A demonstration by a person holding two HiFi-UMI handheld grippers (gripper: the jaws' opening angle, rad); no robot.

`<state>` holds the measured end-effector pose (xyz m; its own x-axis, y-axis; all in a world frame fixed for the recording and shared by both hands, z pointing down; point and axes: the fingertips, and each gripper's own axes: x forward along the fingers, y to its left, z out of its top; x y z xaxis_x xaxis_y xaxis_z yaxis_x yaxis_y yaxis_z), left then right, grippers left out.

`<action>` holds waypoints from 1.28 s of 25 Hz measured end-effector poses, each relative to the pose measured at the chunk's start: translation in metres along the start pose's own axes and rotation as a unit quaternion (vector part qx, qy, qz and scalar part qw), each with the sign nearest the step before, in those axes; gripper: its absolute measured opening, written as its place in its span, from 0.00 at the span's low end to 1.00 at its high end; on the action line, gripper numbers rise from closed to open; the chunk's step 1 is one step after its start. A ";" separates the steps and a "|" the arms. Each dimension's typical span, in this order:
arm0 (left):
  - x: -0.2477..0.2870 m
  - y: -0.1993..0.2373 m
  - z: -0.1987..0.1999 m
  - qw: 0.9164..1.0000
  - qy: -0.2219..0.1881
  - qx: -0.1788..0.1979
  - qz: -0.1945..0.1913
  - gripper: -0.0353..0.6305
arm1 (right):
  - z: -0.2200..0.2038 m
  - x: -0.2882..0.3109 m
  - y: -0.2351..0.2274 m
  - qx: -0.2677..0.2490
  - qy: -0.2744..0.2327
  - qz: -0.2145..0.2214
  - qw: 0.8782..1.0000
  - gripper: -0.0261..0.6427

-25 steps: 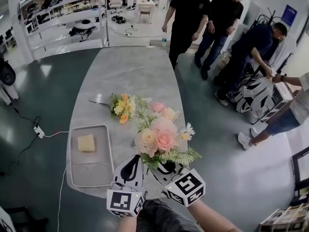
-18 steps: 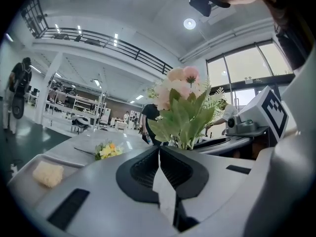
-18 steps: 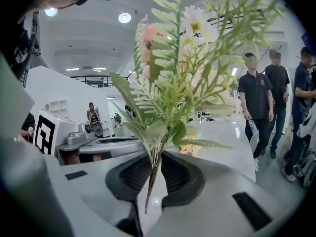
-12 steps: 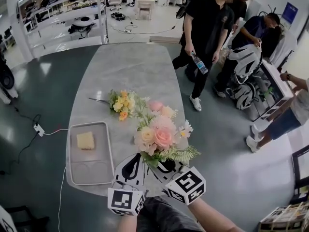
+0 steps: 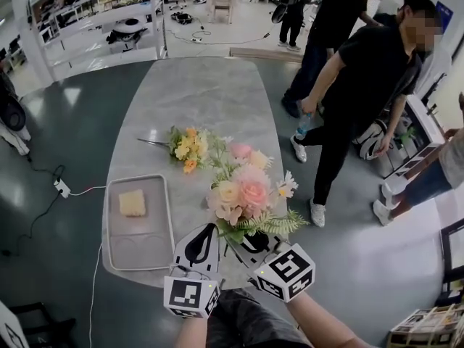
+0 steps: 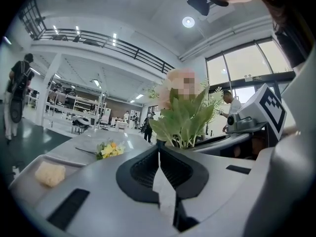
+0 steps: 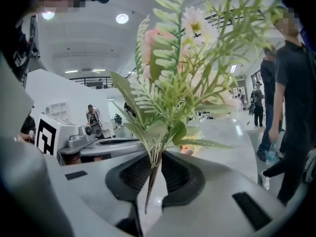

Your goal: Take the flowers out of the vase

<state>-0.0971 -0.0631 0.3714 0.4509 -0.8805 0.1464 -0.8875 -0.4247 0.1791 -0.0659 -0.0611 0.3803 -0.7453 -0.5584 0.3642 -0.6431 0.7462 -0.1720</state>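
A bouquet of pink and cream flowers with fern leaves [image 5: 243, 191] stands upright over the near edge of the grey table [image 5: 196, 100]. My right gripper [image 5: 244, 239] is shut on its stems. In the right gripper view the thin stems [image 7: 152, 174] pass between the closed pads and the blooms [image 7: 177, 83] rise above them. My left gripper [image 5: 205, 232] sits just left of it, jaws shut with nothing between them [image 6: 158, 149], and the bouquet [image 6: 185, 117] is just beyond its tips. A small yellow bunch [image 5: 187, 149] lies flat on the table further away. No vase shows in any view.
A grey tray [image 5: 138, 241] with a yellow sponge-like block [image 5: 132, 203] lies at the table's near left. Several people [image 5: 355, 85] stand close to the table's right side. Shelving [image 5: 109, 20] is at the back left, and a power strip and cable [image 5: 61, 188] lie on the floor at left.
Both grippers and the bouquet have stayed where they were. A person in black has walked closer along the table's right side.
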 end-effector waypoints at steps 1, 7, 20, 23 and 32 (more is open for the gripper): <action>-0.001 0.000 0.000 1.000 0.001 0.000 0.001 0.08 | 0.000 -0.001 0.000 0.001 0.001 0.000 1.000 0.15; -0.001 0.000 -0.004 1.000 0.006 0.001 -0.001 0.08 | -0.003 0.000 0.000 0.004 0.006 -0.002 1.000 0.15; 0.001 -0.003 -0.017 1.000 0.019 -0.001 -0.005 0.08 | -0.010 0.000 -0.003 0.009 0.013 -0.003 1.000 0.15; 0.000 -0.006 -0.019 1.000 0.022 -0.003 -0.008 0.08 | -0.010 0.000 -0.003 0.008 0.014 -0.003 1.000 0.15; -0.002 -0.005 -0.021 1.000 0.024 -0.005 -0.010 0.08 | -0.010 0.001 -0.005 0.008 0.015 -0.011 1.000 0.15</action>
<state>-0.0911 -0.0548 0.3904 0.4736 -0.8601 0.1897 -0.8769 -0.4405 0.1921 -0.0614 -0.0615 0.3909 -0.7254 -0.5638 0.3949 -0.6624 0.7278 -0.1776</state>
